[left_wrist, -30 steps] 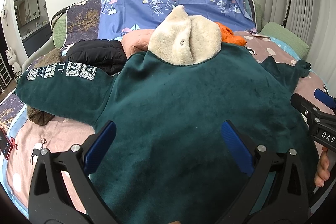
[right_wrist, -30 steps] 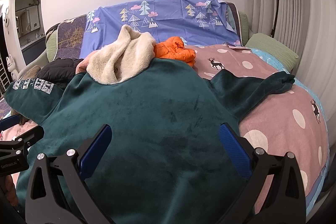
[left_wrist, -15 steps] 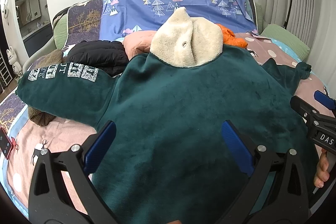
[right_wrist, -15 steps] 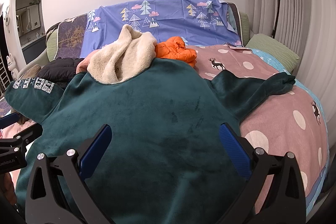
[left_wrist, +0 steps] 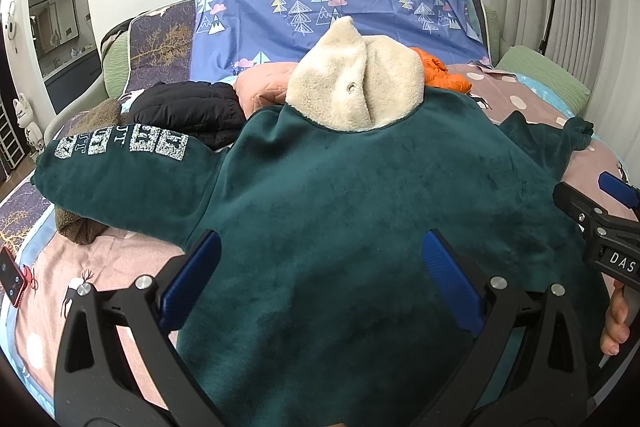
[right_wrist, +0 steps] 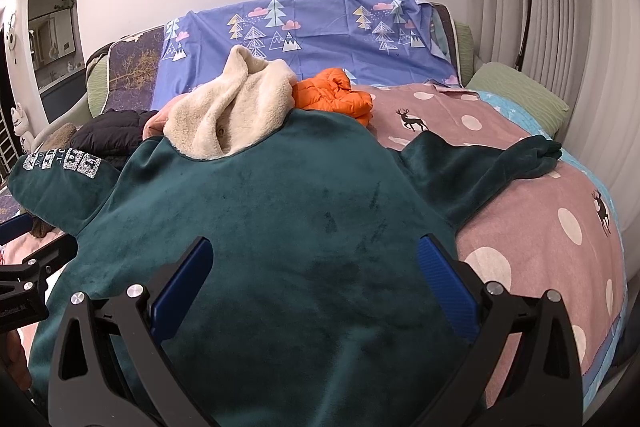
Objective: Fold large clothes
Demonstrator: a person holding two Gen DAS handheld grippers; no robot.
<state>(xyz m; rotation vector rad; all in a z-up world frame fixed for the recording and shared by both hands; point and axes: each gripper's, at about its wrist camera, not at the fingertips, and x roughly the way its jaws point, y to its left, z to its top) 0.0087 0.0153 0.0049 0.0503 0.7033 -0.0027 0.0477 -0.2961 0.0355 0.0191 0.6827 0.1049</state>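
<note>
Lying spread flat across the bed [right_wrist: 532,227], back up, is a dark green hoodie [left_wrist: 340,219]; its cream fleece hood [left_wrist: 356,91] points toward the headboard. One sleeve, with white lettering [left_wrist: 124,147], stretches left over a black jacket [left_wrist: 188,111]; the other sleeve [right_wrist: 492,167] reaches right across the pink dotted cover. An orange jacket [right_wrist: 336,95] sits just beside the hood. Both tongs hang over the hoodie's lower part: the left gripper [left_wrist: 320,279] is spread wide, grasping nothing, and the right gripper [right_wrist: 316,283] is likewise released, blue pads [right_wrist: 180,287] well apart.
</note>
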